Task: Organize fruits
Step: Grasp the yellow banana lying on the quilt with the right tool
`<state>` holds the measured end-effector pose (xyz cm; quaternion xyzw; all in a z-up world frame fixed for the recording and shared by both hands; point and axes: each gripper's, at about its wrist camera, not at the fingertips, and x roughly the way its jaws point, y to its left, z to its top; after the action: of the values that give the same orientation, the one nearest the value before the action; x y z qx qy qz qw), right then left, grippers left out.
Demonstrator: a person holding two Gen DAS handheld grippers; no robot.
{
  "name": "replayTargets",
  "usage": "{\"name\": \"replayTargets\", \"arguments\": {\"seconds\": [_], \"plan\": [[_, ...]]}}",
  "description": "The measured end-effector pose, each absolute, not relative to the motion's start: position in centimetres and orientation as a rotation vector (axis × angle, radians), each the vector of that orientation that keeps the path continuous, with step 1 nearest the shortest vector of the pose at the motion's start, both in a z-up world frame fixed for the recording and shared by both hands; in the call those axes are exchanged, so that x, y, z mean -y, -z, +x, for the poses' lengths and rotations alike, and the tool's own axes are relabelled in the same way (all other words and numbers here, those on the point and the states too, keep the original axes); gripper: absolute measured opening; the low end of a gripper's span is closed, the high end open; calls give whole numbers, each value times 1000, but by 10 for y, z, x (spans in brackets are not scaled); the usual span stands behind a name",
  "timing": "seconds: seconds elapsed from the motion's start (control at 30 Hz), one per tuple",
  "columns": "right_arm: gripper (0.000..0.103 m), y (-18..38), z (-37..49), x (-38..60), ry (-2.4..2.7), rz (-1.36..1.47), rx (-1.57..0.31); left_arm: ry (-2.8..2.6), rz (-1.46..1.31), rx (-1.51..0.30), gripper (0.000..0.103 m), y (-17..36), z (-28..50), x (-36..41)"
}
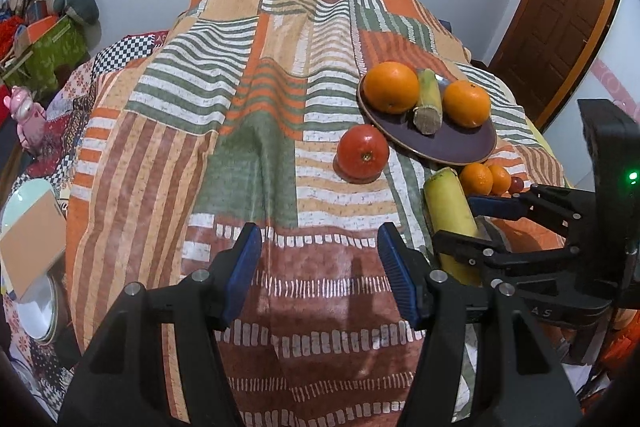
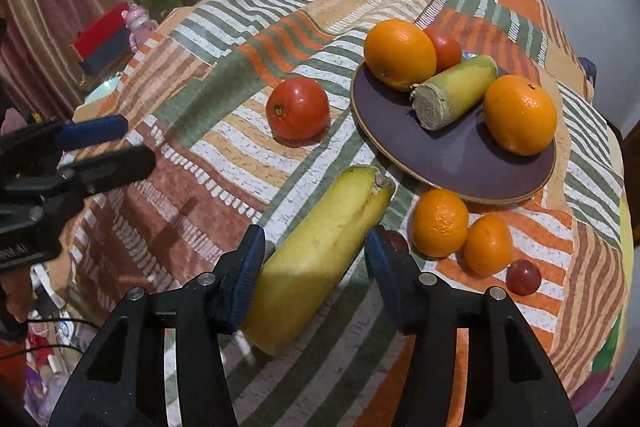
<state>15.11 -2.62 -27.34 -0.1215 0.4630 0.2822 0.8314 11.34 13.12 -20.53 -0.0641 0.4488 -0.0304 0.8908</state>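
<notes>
A dark purple plate (image 2: 472,163) on the patchwork cloth holds two oranges (image 2: 400,53) (image 2: 520,115), a cut yellow-green stalk piece (image 2: 452,91) and a red tomato (image 2: 444,47). A second tomato (image 2: 298,109) lies left of the plate. Two mandarins (image 2: 440,223) (image 2: 488,245) and a grape (image 2: 523,277) lie in front of it. My right gripper (image 2: 316,263) is open, its jaws on either side of a yellow banana (image 2: 320,255) lying on the cloth. My left gripper (image 1: 320,267) is open and empty over bare cloth, left of the banana (image 1: 450,211).
The cloth-covered table (image 1: 240,107) drops off on all sides. Plates and a cardboard box (image 1: 32,247) sit low at the left. A pink toy (image 1: 28,115) and cluttered boxes (image 1: 48,39) stand at the far left. A wooden door (image 1: 560,15) is at the right.
</notes>
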Motion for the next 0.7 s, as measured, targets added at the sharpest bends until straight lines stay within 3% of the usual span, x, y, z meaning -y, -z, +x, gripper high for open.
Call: {"name": "replayTargets", "arguments": {"seconds": [0.4,0.5,0.57,0.7], "plan": [[51,284,146,28,-648,-185,-1028,54,-151,-936,60,207,113,-132],[46,282,140,23,-663,-243,-985,46,-152,-935,60,206,111,-132],[37,278,138,25,-688,-266,-978,41,-151,-934,60,205,110,-133],[33,271,137,40,-706,-331,-961,33,-152,-934,60,204,109,-134]]}}
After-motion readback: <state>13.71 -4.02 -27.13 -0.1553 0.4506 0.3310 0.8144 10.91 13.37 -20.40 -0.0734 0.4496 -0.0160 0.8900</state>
